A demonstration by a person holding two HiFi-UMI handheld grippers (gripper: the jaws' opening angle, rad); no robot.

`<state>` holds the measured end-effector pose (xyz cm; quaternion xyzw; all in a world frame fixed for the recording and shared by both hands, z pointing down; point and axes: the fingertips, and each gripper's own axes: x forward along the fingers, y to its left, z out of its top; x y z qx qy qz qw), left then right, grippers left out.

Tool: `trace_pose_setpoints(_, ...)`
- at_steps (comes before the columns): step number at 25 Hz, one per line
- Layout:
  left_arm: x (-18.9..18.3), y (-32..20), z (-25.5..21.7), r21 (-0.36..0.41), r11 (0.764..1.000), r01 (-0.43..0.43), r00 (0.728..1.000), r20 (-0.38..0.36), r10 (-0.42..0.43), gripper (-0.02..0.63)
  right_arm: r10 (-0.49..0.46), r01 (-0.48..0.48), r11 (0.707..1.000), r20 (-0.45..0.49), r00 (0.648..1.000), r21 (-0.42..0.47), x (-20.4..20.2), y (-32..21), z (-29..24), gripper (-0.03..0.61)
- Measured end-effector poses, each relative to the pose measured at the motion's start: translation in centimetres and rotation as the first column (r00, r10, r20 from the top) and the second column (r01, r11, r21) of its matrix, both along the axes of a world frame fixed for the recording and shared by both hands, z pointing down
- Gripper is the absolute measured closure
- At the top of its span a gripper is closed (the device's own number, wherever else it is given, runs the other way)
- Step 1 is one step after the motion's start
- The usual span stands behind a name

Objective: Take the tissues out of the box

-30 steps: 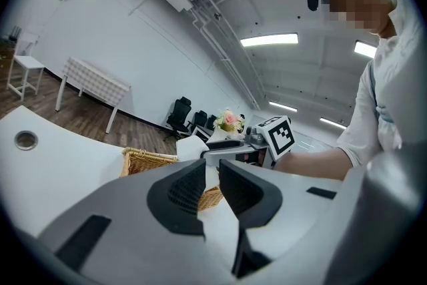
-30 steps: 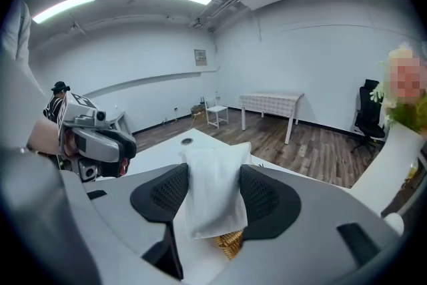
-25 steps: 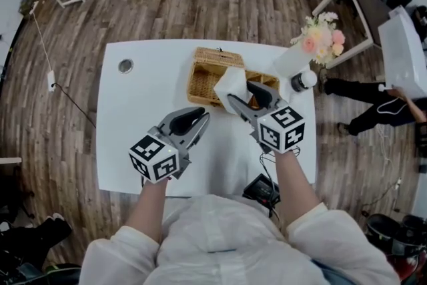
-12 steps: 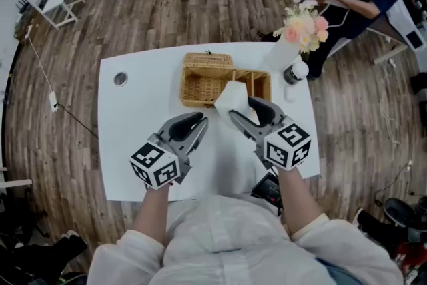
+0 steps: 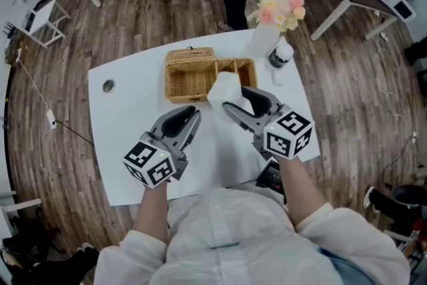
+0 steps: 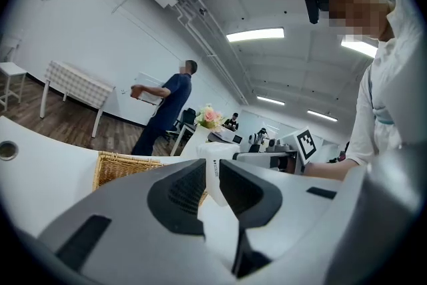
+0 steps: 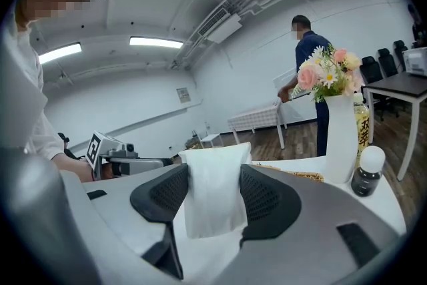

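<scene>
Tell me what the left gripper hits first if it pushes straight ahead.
Most likely the white folded tissue pack clamped in the right gripper: it shows dead centre between the left gripper's slightly parted, empty jaws. The tan wicker basket lies just left of that line; depth is unclear.

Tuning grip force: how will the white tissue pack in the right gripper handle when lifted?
Probably soft and compressible: the white tissue pack looks wider above and below where the right gripper clamps it. Likely light, and not fully floppy: its free lower end hangs unsupported yet fairly straight.
</scene>
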<state>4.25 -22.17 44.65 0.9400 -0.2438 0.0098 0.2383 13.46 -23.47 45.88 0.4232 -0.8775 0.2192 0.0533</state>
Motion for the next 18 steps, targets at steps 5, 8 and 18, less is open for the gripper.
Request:
trace_pose_setpoints(5,0.9,0.5,0.1,-0.006,1.0,-0.021,1.0,0.002,0.021,0.558,-0.007,0.007,1.0,0.007,1.0,-0.009,0.3,0.7,0.0,0.316)
trace_pose_setpoints(8,1.1,0.7,0.2,-0.013,1.0,-0.025,1.0,0.006,0.025,0.558,-0.009,0.01,1.0,0.014,1.0,-0.011,0.4,0.9,0.0,0.316)
trace_pose_setpoints(18,0.5,1.2,-0.1,-0.012,1.0,-0.017,1.0,0.026,0.017,0.558,-0.024,0.024,1.0,0.034,0.999,-0.009,-0.1,1.3,-0.2,0.316)
